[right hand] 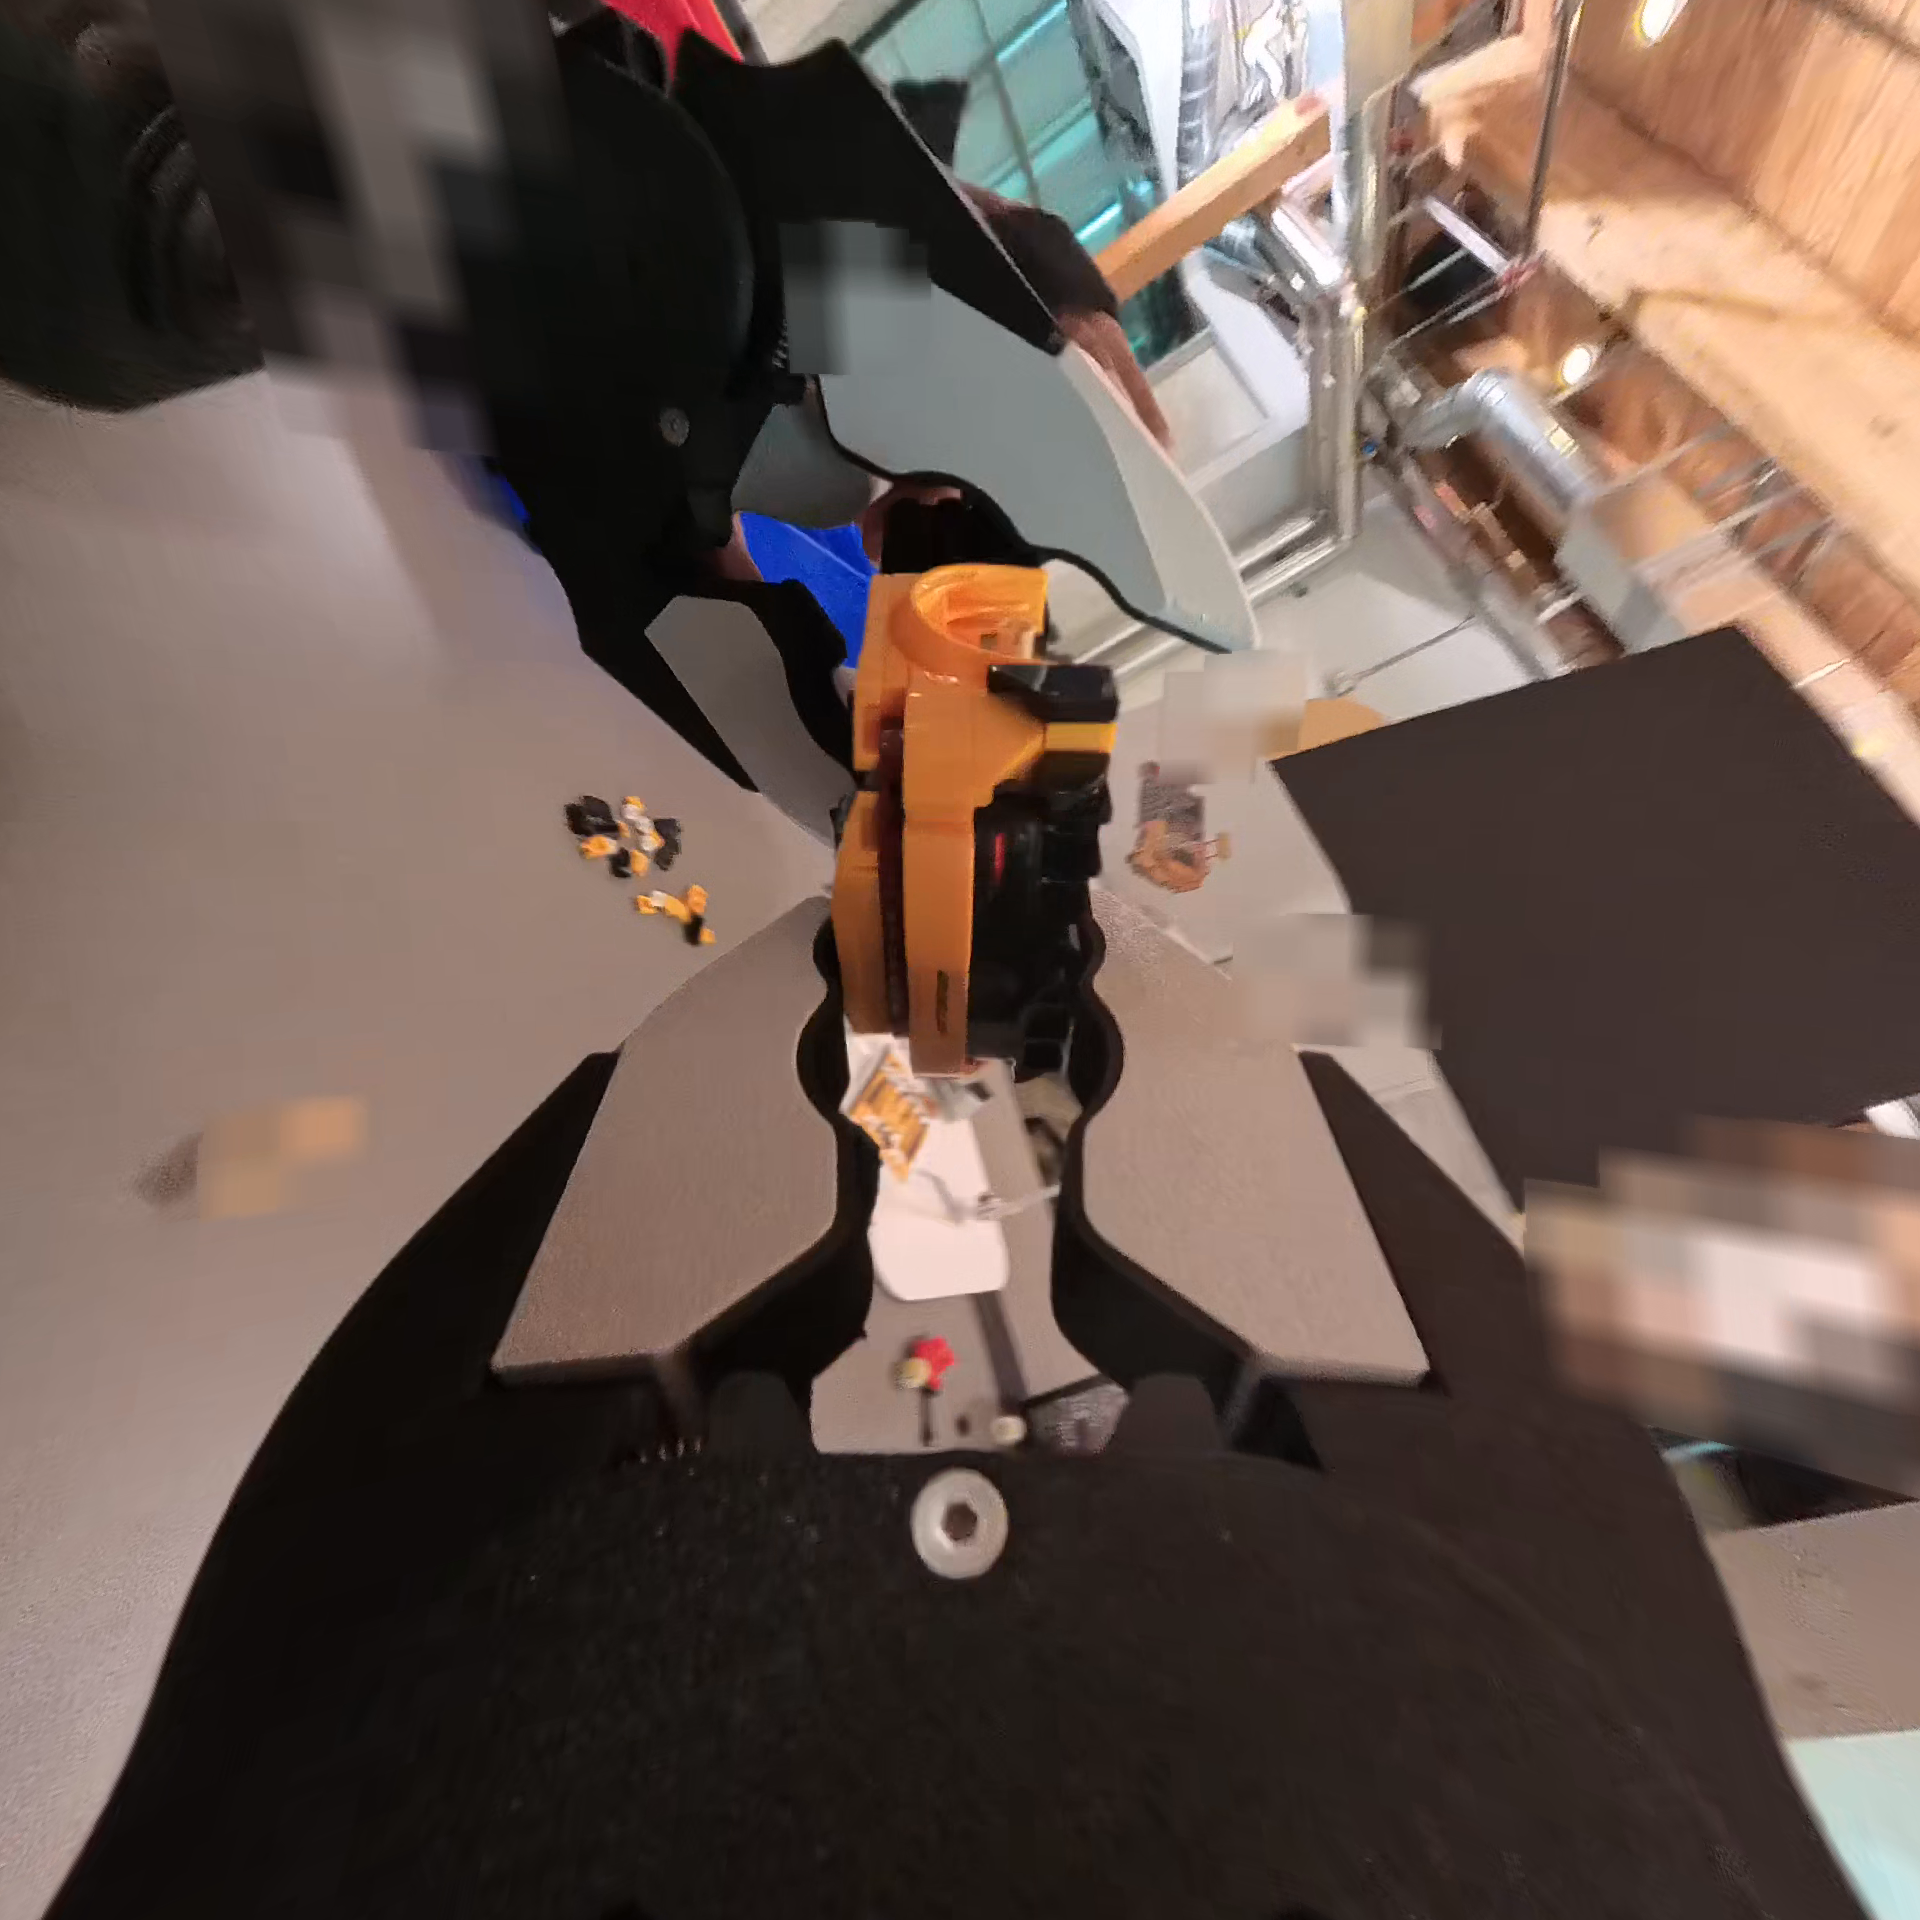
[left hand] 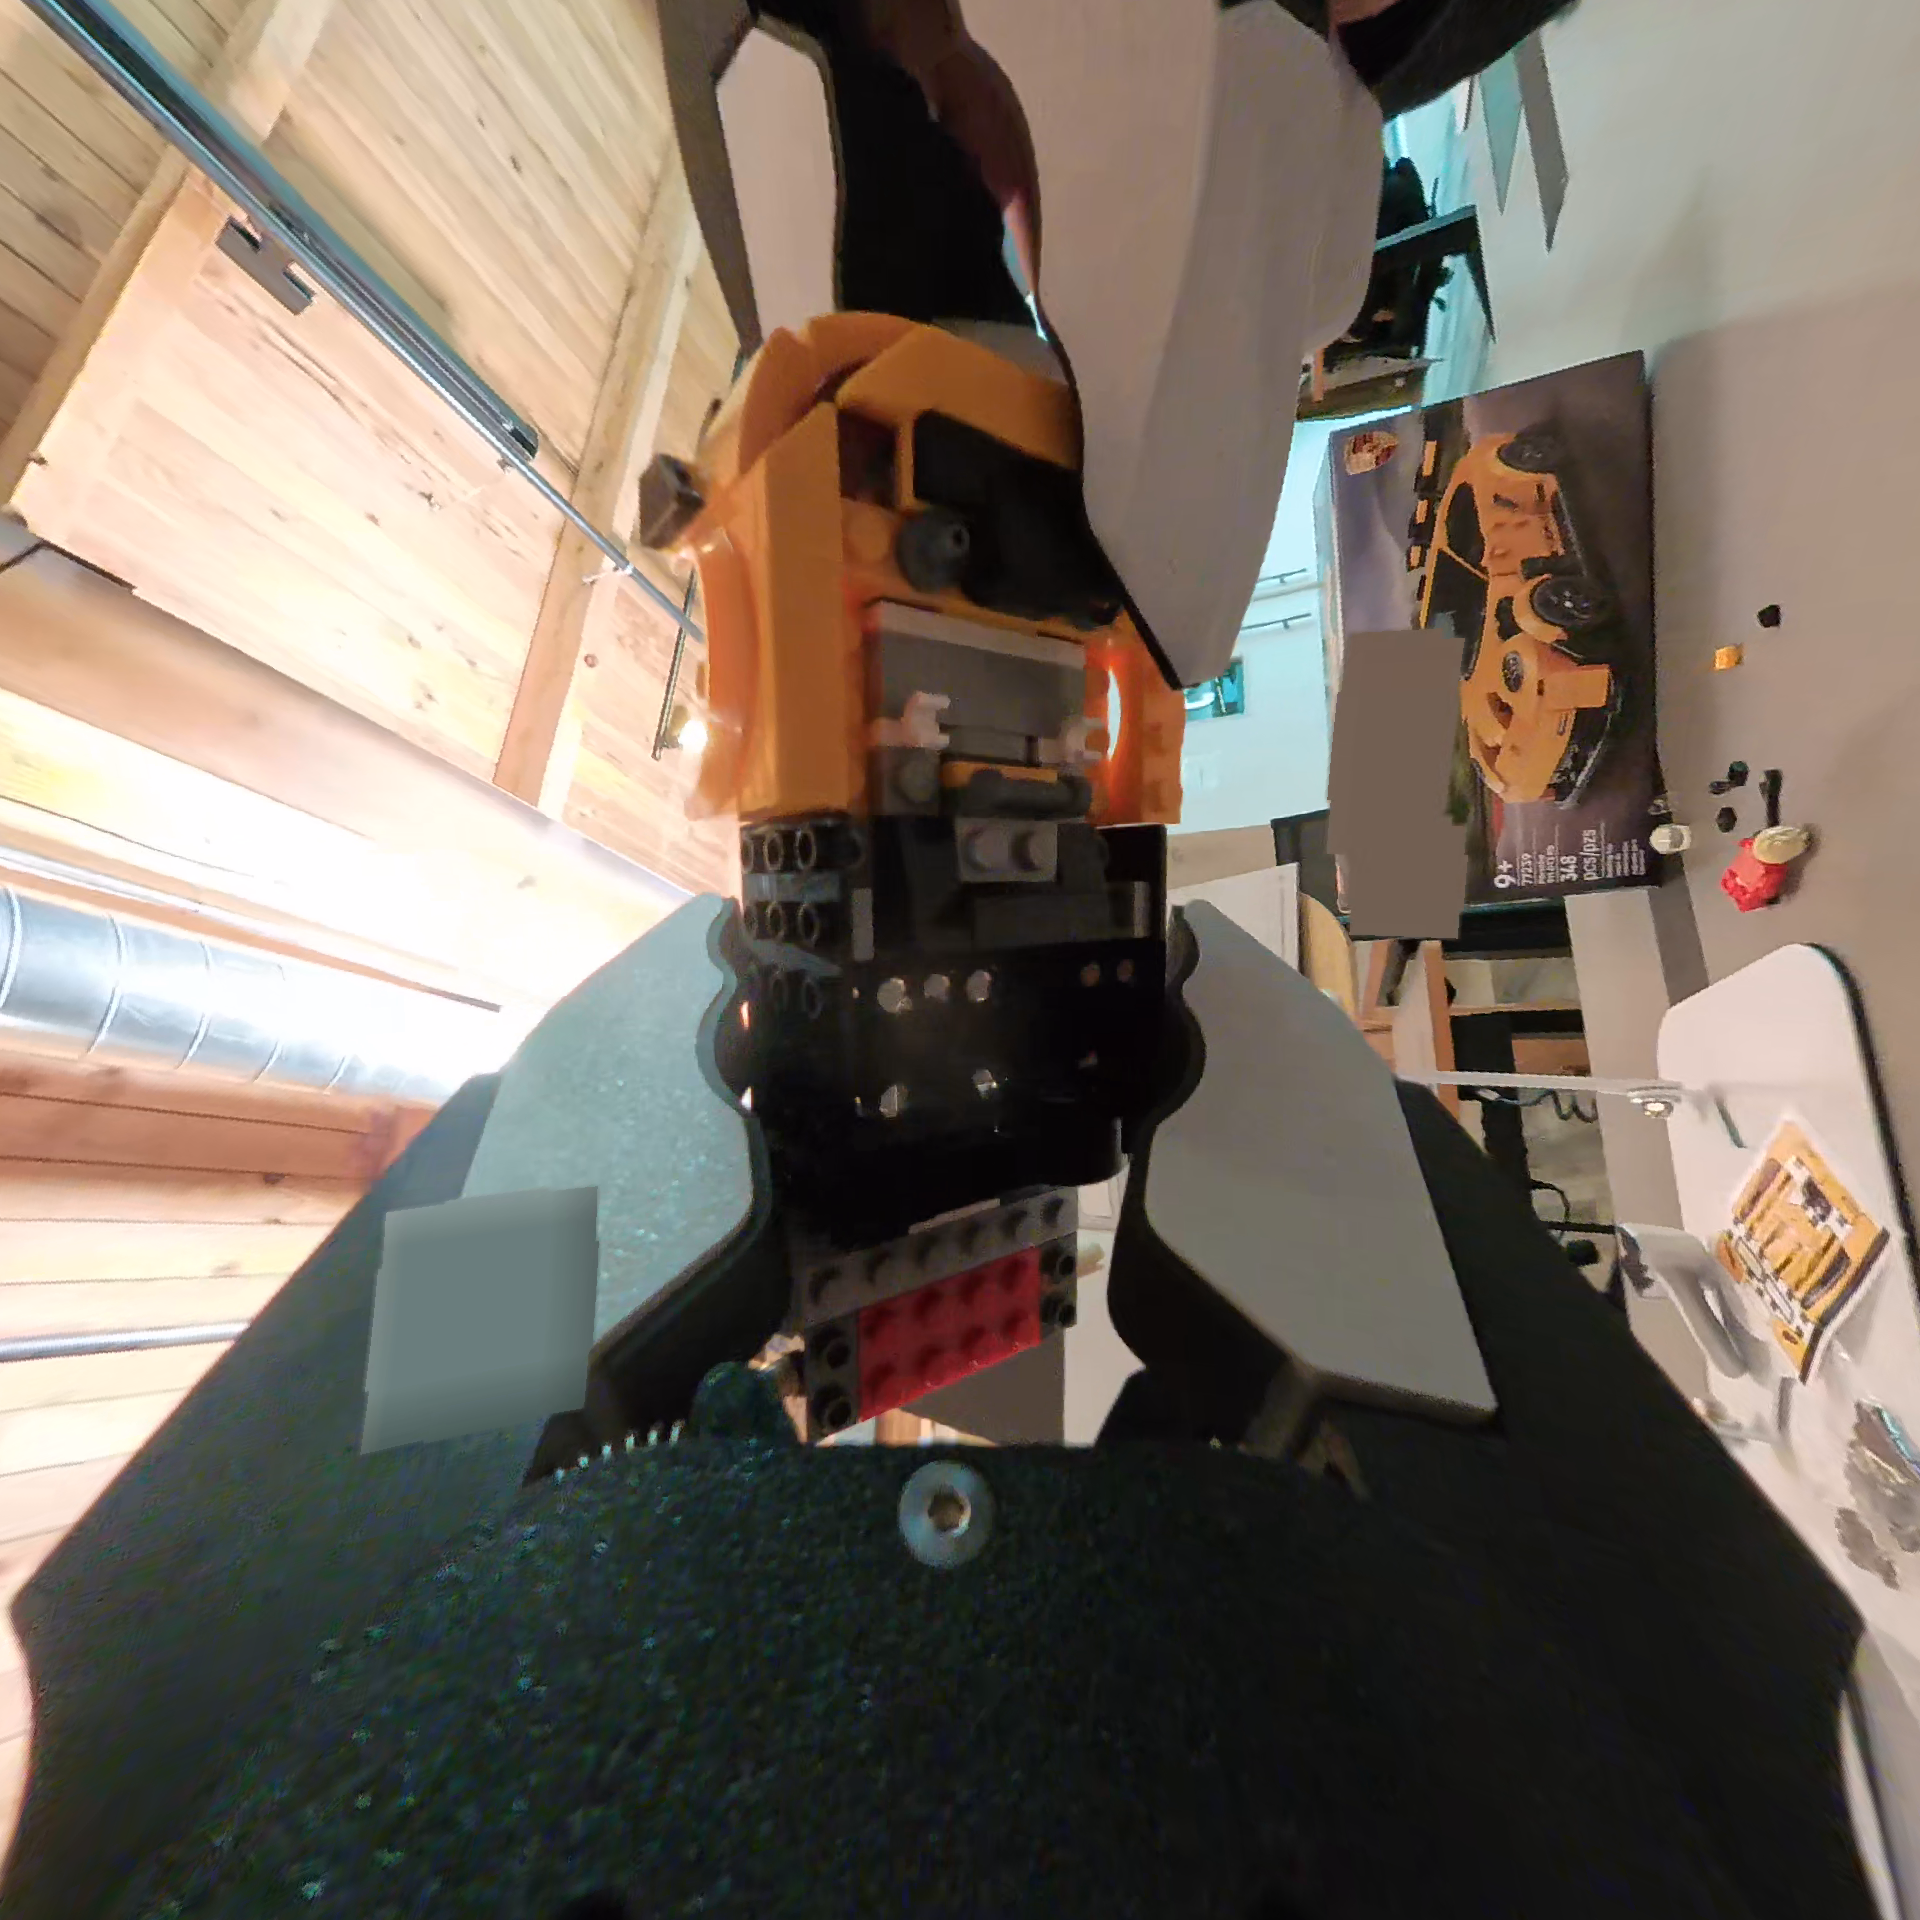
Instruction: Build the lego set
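Observation:
A partly built orange and black lego car (left hand: 790, 644) is held up in the air between both grippers, with its black underside and a red plate (left hand: 951, 1320) facing the left wrist camera. My left gripper (left hand: 951, 997) is shut on the car's black rear section. One of the right gripper's pale fingers (left hand: 1195, 364) comes in from the top and touches the car's orange end. In the right wrist view my right gripper (right hand: 961, 977) is shut on the orange car (right hand: 935, 831). One of the left gripper's fingers (right hand: 1039, 447) holds the car's far end.
The lego set's box (left hand: 1538, 644) stands on the grey table (left hand: 1766, 468). Near it lie small loose pieces, a red piece (left hand: 1756, 878) and the instruction booklet (left hand: 1797, 1247). More orange and black pieces (right hand: 634, 842) lie on the table (right hand: 312, 831) in the right wrist view. The red piece (left hand: 1756, 878) lies around 30 cm away from my left fingertips. It is also in sight in the right wrist view (right hand: 923, 1345).

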Tool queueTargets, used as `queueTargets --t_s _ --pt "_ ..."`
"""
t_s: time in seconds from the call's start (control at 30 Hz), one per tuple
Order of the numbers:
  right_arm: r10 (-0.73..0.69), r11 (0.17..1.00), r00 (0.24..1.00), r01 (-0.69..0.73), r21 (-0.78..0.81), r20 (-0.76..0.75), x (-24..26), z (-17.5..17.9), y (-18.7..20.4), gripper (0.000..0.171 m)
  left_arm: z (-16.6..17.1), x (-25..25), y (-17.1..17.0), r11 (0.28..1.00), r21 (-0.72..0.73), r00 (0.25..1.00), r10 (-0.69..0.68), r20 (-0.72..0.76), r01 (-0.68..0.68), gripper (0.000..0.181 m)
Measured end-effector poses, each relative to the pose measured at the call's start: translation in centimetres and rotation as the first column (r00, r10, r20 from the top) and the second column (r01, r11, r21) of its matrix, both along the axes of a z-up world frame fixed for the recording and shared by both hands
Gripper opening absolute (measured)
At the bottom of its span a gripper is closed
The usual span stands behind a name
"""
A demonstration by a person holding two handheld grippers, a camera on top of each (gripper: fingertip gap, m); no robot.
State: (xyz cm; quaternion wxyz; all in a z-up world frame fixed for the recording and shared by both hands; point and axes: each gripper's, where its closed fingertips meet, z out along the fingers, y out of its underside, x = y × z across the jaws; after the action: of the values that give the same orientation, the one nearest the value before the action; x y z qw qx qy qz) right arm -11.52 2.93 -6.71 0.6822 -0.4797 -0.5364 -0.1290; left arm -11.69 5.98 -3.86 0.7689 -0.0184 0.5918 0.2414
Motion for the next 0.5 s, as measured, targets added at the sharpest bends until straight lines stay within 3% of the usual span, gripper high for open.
queueTargets --t_s 0.1,0.17,0.3,0.5 --pt "0.011 0.974 0.99 -0.043 -0.224 -0.144 0.0 -1.7 0.4 0.042 -1.3 0.0 0.3 0.999 -0.045 0.999 0.01 -0.038 -0.011 0.075" --pt "-0.001 0.911 0.96 -0.114 -0.395 -0.28 0.0 -3.1 0.5 0.044 -2.8 -0.1 0.5 0.995 -0.103 0.996 0.009 -0.087 -0.018 0.075" --pt "-0.086 0.682 0.851 -0.329 -0.653 -0.518 -0.4 -5.5 0.1 0.044 -6.3 -0.2 0.7 0.959 -0.273 0.978 0.012 -0.206 -0.069 0.071" --pt "-0.217 0.391 0.762 -0.505 -0.769 -0.611 -0.7 -8.0 -0.5 0.04 -9.7 -0.5 0.2 0.902 -0.417 0.952 -0.023 -0.306 -0.112 0.068"
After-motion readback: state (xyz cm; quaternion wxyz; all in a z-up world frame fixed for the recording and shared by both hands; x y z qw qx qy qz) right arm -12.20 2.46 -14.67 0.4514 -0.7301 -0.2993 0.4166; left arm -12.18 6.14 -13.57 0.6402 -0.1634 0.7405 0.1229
